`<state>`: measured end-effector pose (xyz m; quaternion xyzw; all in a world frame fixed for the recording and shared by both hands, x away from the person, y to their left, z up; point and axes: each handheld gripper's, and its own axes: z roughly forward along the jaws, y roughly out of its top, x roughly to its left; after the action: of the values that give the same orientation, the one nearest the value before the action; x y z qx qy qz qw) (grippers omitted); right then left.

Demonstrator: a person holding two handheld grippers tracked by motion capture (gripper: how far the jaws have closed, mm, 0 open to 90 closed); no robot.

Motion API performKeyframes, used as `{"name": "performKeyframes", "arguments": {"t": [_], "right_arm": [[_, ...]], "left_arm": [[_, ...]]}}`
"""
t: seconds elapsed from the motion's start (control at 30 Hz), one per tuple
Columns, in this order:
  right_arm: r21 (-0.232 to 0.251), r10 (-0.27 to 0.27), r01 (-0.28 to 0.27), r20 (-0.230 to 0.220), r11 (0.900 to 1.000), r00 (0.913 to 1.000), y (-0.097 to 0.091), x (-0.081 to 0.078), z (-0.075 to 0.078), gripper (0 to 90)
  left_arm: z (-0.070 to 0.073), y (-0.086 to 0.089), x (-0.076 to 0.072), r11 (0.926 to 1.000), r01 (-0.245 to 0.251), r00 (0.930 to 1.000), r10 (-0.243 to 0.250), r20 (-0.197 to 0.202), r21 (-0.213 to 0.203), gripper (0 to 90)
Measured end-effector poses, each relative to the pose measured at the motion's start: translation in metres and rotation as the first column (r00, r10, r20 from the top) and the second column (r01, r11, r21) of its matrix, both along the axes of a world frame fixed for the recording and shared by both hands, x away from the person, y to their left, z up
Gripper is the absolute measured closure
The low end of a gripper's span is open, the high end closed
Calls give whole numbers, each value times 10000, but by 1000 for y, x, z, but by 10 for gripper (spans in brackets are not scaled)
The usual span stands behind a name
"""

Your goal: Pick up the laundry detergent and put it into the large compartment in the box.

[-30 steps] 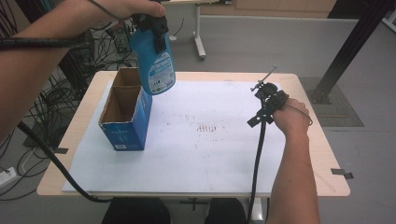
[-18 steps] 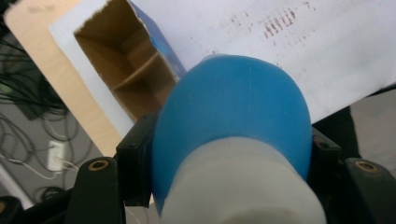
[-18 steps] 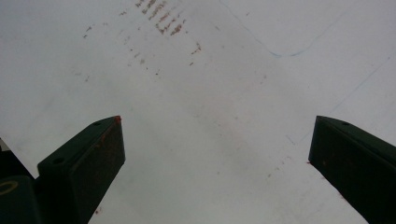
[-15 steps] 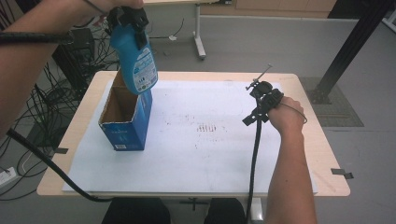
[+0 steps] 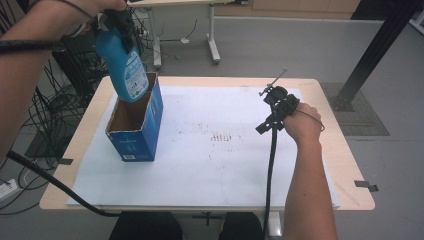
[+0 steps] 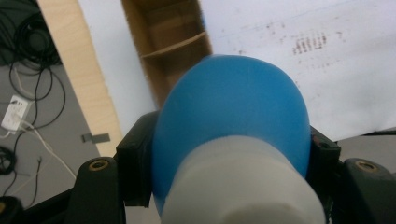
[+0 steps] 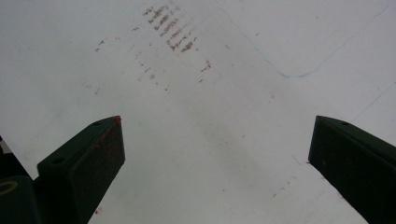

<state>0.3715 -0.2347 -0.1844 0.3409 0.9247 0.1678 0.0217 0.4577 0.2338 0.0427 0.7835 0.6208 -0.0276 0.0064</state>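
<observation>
Bottle (image 5: 122, 65), blue, clamped near its white cap in our left gripper (image 6: 229, 154) and tilted over the open carton (image 5: 135, 122) by the table's (image 5: 320, 87) left edge for lowering inside; right gripper (image 7: 217, 154) idle, jaws apart.

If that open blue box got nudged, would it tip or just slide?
Probably slide, perhaps tip: the box stands taller than wide on the smooth white sheet. It looks empty inside, so likely light. The bottle, held in the left gripper, could knock its rim.
</observation>
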Motion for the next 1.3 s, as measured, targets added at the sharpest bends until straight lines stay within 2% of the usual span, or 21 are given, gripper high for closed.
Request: {"name": "performKeyframes", "arguments": {"t": [0.03,0.2,0.47,0.53,0.7,0.93,1.27,1.3], "right_arm": [[8,11,-11,0,10000,10000,0,0,0,36],[79,20,-20,13,10000,10000,-1,0,-1,35],[180,41,-41,16,9998,10000,0,2,-4,35],[194,65,-65,32,9998,10000,1,2,-5,35],[173,58,-57,-35,9998,10000,1,3,-7,35],[164,19,-18,-60,9999,10000,-1,3,-9,35],[172,-8,10,-90,9999,10000,-1,3,-10,34],[139,7,-5,-117,9999,9999,-1,3,-10,35]], "left_arm": [[-2,3,2,9998,-189,9997,189,-130,-22,363],[-7,17,2,9965,-833,9965,833,-23,25,364],[-12,20,3,9889,-1478,9890,1479,2,117,364],[-14,18,3,9899,-1406,9901,1406,10,153,364],[-19,18,5,9872,-1596,9871,1596,-74,73,366],[-28,13,6,9861,-1631,9866,1633,-30,304,365],[-50,12,8,9851,-1668,9858,1675,-145,417,366],[-57,13,8,9853,-1661,9858,1669,-179,401,366]]}}
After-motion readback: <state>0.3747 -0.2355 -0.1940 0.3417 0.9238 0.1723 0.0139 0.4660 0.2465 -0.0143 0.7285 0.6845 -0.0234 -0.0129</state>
